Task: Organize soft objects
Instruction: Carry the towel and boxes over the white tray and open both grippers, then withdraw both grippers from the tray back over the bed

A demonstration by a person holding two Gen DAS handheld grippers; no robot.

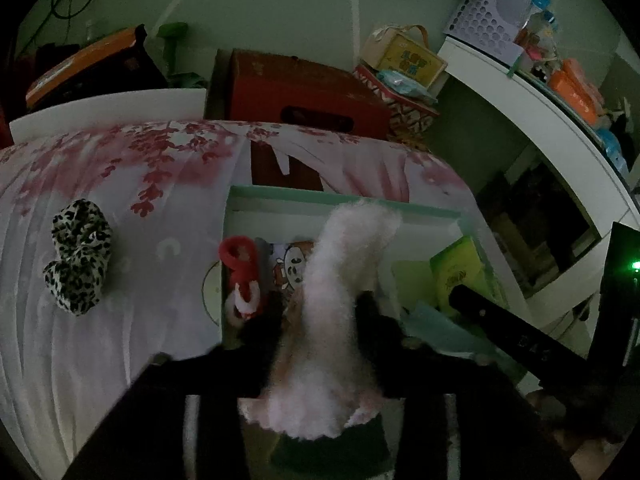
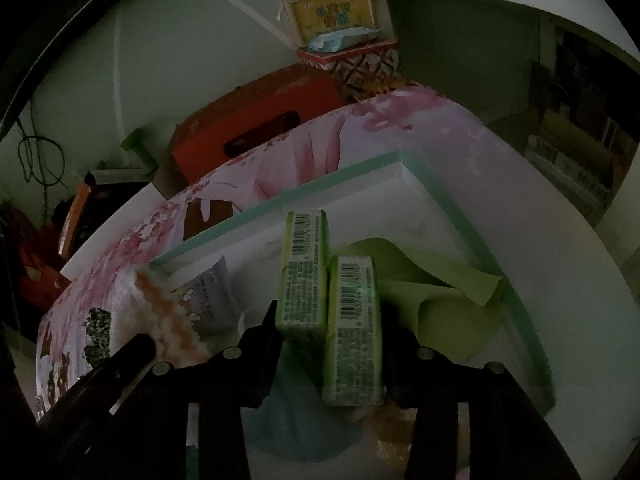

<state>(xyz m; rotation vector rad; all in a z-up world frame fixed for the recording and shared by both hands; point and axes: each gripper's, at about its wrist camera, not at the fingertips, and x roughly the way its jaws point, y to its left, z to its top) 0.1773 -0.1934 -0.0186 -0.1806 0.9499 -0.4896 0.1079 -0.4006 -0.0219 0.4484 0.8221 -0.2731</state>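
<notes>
A: The white box (image 1: pixel 460 216) is sitting on the bed; the fluffy pink sock (image 1: pixel 340 300) is hanging over it between the left gripper (image 1: pixel 320 312) fingers, which are standing apart.

B: Let it drop inside. The right gripper (image 2: pixel 330 320) is straddling a green packet (image 2: pixel 354 328) in the box; whether it is gripping, I cannot tell.

fluffy pink sock (image 1: pixel 340 280) | upright over box | leopard sock (image 1: pixel 78 256) | on bedsheet

Dim room, pale green wall (image 1: pixel 280 8) with white stripes. Floral pink bedsheet (image 1: pixel 100 184), red box (image 1: pixel 304 96) behind it, cluttered white shelf (image 1: pixel 532 120) at right, possibly a desk.
</notes>
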